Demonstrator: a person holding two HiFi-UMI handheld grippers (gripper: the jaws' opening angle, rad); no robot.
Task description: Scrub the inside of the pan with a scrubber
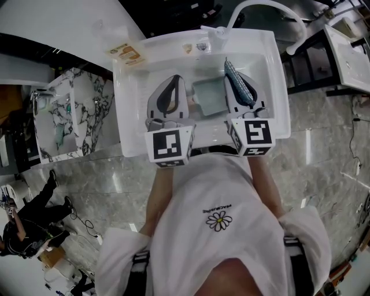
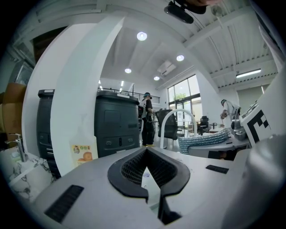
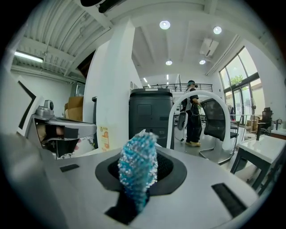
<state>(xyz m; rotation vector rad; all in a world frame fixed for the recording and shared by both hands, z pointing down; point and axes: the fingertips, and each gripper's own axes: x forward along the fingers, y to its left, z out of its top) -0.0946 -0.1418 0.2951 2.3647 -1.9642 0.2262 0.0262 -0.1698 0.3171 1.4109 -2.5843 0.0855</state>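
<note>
A white shirt (image 1: pixel 219 220) with a little daisy on it is closest, and it belongs to the person who holds both tools. Just past the shirt are two cubes with black and white squares, one on each tool. Both tools reach over the near edge of a white sink (image 1: pixel 130 104). The left gripper (image 2: pixel 146 150) is closed, its tips touch, and nothing is in it. The right gripper (image 3: pixel 149 150) is closed tight on the scrubber (image 3: pixel 137 172), a shiny blue mesh one that sticks up from between the jaws. The scrubber is over the right side of the sink. A flat, pale green square thing (image 1: pixel 208 95) lies in the middle of the sink, between the two tools. I cannot tell if it is the pan. A curved white tap (image 1: pixel 272 11) stands at the far edge. A small picture card (image 1: pixel 127 53) sits at the far left corner.
</note>
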